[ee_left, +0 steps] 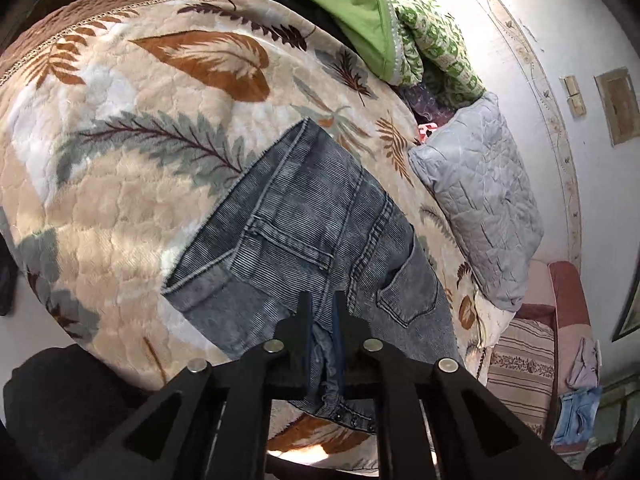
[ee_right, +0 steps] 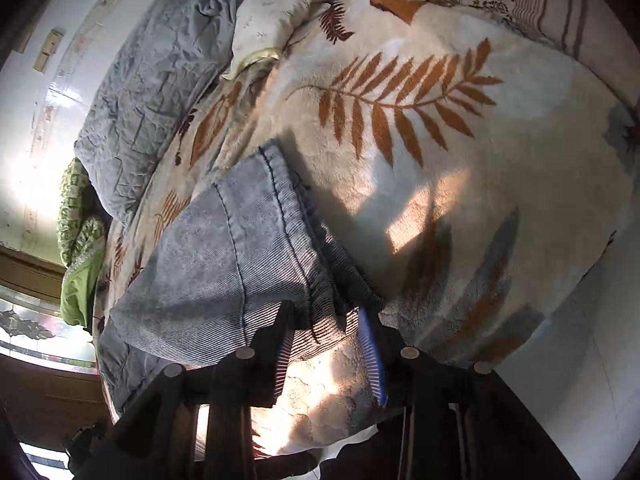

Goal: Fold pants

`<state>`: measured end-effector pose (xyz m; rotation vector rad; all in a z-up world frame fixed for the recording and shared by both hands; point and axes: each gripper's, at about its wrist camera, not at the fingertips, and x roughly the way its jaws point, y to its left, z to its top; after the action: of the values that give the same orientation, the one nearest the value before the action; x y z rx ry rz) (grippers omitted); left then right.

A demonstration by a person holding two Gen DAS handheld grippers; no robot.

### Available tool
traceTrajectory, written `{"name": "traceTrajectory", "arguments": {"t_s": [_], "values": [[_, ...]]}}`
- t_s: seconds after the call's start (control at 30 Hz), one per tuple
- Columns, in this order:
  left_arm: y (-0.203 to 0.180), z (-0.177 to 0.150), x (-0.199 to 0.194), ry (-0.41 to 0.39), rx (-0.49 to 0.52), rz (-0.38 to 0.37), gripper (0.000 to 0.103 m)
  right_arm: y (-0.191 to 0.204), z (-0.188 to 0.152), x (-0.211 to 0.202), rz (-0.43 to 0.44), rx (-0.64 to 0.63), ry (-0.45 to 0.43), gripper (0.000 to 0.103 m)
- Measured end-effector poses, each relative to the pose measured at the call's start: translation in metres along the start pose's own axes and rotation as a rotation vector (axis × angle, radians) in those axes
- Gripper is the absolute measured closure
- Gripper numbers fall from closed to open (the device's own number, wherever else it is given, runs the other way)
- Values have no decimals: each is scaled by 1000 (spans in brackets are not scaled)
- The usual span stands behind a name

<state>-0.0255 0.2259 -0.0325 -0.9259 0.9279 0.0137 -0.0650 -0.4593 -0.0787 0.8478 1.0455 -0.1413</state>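
Note:
Grey-blue denim pants [ee_left: 304, 232] lie folded on a cream bed blanket with a leaf pattern [ee_left: 120, 200], back pockets up. My left gripper [ee_left: 322, 304] is shut on the pants' waist end, with a pinch of denim bunched between its fingers. In the right wrist view the pants [ee_right: 224, 256] lie as a folded stack with hems toward the far side. My right gripper [ee_right: 326, 312] is open, its jaws standing either side of the near edge of the folded denim.
A grey quilted pillow [ee_left: 480, 208] lies right of the pants; it also shows in the right wrist view [ee_right: 156, 80]. Green bedding [ee_left: 360, 12] is piled at the bed's far end. A striped sofa [ee_left: 524, 360] stands beyond the bed. A white wall [ee_left: 540, 40] runs alongside.

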Motion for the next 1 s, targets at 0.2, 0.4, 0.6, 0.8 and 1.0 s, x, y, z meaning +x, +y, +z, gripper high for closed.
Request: {"name": "traceTrajectory", "arguments": {"t_s": [0.2, 0.4, 0.6, 0.8, 1.0], "values": [[-7, -4, 27, 20, -100, -52, 44, 15, -5, -29, 55, -14, -106, 30], [12, -2, 26, -16, -213, 48, 44, 14, -17, -32, 144, 50, -78, 30], [19, 2, 29, -32, -224, 80, 45, 2, -19, -22, 208, 130, -13, 30], [17, 14, 36, -15, -195, 99, 99, 3, -18, -13, 224, 164, 3, 30], [-17, 18, 0, -129, -69, 78, 101, 15, -16, -18, 165, 99, -22, 30]]}}
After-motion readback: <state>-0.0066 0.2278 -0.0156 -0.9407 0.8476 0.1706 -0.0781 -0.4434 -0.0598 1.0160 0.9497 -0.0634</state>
